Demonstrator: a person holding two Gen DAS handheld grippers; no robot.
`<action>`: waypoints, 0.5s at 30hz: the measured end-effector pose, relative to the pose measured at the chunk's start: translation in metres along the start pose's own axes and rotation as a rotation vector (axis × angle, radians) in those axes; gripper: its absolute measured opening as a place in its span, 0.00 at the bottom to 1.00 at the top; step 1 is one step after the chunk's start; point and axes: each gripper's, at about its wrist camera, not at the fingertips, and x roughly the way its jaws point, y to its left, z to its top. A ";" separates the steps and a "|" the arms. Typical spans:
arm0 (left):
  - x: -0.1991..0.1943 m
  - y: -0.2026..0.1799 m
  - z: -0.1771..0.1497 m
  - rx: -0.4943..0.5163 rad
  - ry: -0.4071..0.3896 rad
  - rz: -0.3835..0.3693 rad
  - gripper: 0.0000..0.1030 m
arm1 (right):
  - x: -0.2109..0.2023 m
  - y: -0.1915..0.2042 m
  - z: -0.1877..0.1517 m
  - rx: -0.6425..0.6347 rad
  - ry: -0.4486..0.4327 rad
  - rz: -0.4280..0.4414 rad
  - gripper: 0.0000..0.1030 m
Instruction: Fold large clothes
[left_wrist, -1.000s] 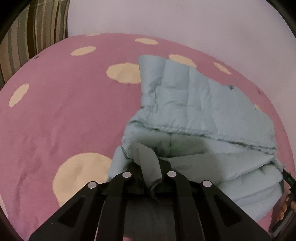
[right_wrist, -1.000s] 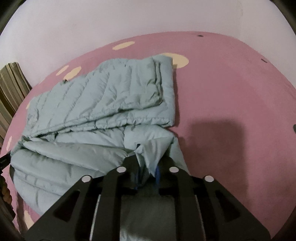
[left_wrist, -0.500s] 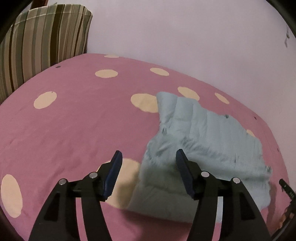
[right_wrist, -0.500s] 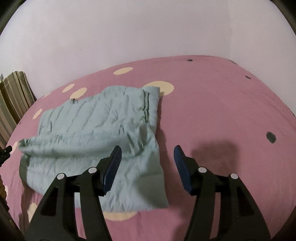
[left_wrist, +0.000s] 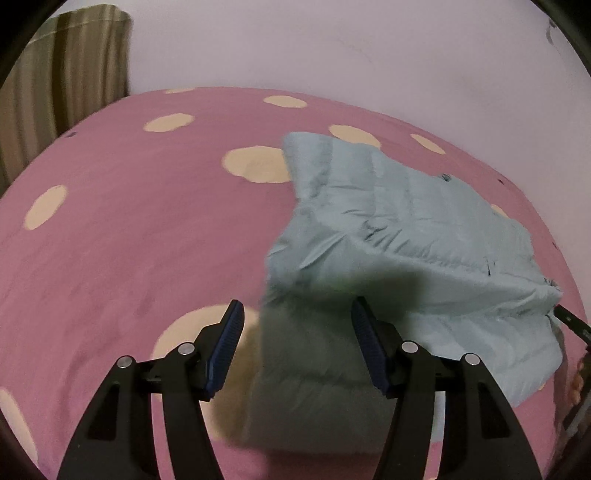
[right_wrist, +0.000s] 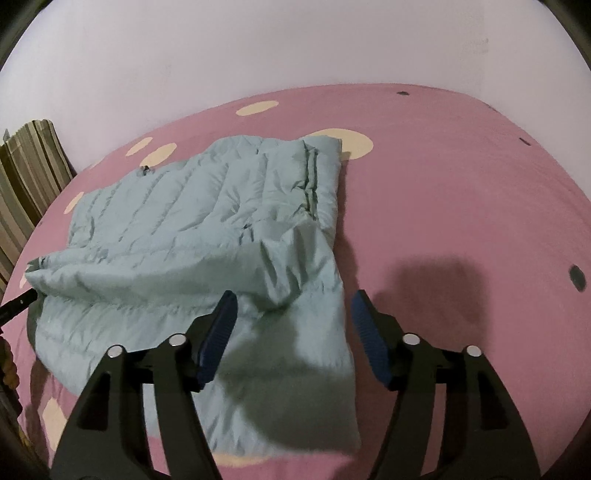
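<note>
I have two claws over a pink bed (left_wrist: 110, 240) with pale spots. The thing to fold is a puffy blue coat (left_wrist: 406, 229), and it lies flat on the bed, already folded over once.

My left claw (left_wrist: 295, 350) is wide open and has hold of nothing. The coat's near corner sits under it, between the two blue pads, but no pad touches it. From this claw, most of the coat runs off toward 1 and 2 o'clock. The bare bed is at 9 to 11 o'clock.

My right claw (right_wrist: 291, 339) is spreading wider right now, and it grips nothing too. The coat's other near corner is below the gap, and the coat (right_wrist: 207, 221) spreads away toward 10 and 11 o'clock. At 1 to 3 o'clock there is only pink bed and a dark shadow.

So the coat lies between my two hands, with its long way running side to side, from one claw to the other. The near edge is the edge closest to both claws, and each claw is right above its own corner. Neither hand is much nearer than the other, I think.

The top flap has a raised ridge across the middle. A striped cushion (left_wrist: 62, 92) stands at the far left, well away from the coat.
</note>
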 end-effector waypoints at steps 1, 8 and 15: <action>0.006 -0.001 0.003 0.011 0.009 -0.009 0.58 | 0.005 -0.002 0.003 0.004 0.005 0.002 0.64; 0.038 -0.003 0.015 0.061 0.085 -0.044 0.58 | 0.039 -0.015 0.014 0.035 0.072 0.020 0.64; 0.046 -0.011 0.013 0.107 0.089 -0.038 0.37 | 0.047 -0.004 0.010 -0.007 0.087 0.012 0.27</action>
